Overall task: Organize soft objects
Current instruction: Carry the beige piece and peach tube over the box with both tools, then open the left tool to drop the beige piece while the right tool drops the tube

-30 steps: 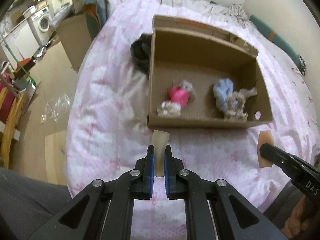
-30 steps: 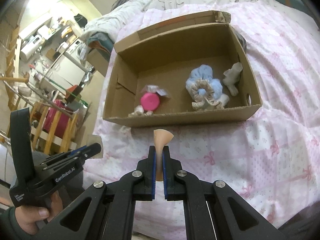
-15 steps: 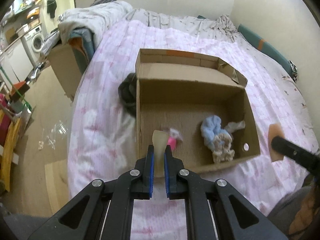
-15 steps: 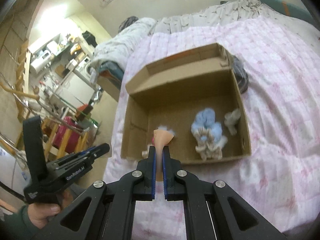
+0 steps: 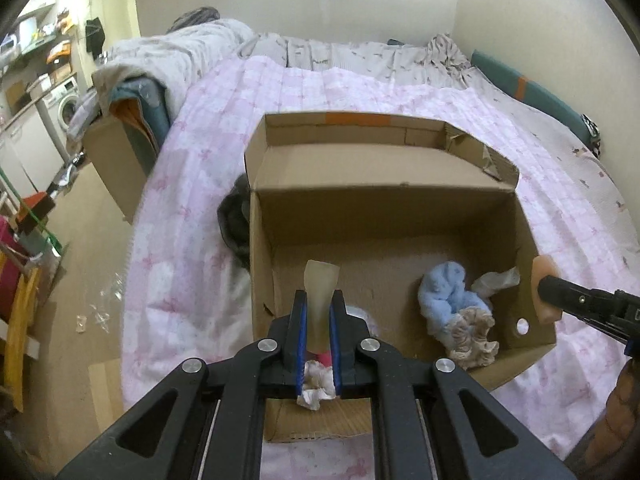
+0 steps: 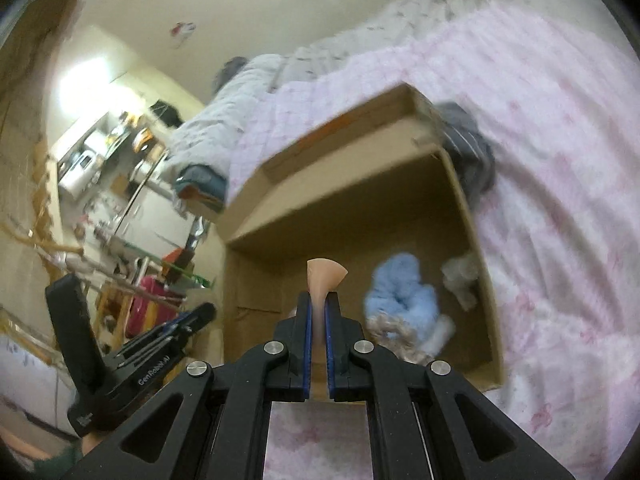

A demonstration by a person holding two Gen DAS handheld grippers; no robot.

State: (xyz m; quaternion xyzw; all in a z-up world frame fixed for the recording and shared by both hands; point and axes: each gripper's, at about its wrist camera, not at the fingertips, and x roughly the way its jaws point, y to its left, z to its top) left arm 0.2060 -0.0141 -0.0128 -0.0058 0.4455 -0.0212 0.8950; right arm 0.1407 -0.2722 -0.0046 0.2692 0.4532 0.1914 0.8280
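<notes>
Task looked partly done. The cardboard box (image 5: 384,216) sat on the pink quilt (image 5: 192,240) mid-frame and already held a blue scrunchie (image 5: 444,296), a beige ruffled scrunchie (image 5: 474,338) just beside it, a pale crumpled piece (image 5: 496,280) near the right wall, plus a pink item (image 5: 324,358) and a whitish ruffled one (image 5: 316,386), both mostly hidden behind the left gripper's jaws at lower centre. Two pieces were left to drop.

The left gripper (image 5: 318,320) was clamped nearly closed on a translucent beige pad (image 5: 320,284), which stuck up above the fingertips and hung over the box's near-left part. The right gripper (image 6: 318,312) was likewise pinched tight on a peach pad (image 6: 325,274); in the left wrist view that pad (image 5: 544,292) showed at the right edge, about level with the box's right wall, whether inside or just outside I could not tell. A dark cloth (image 5: 234,224) lay outside, touching the box's left wall, not yet sorted.

Versus the frames from a second before: both grippers had moved from over the quilt in front of the box to over its opening; the box now filled more of each view. Neither grip had changed. Right wrist view was blurred, so that hand was likely moving. Box contents looked unshifted.
</notes>
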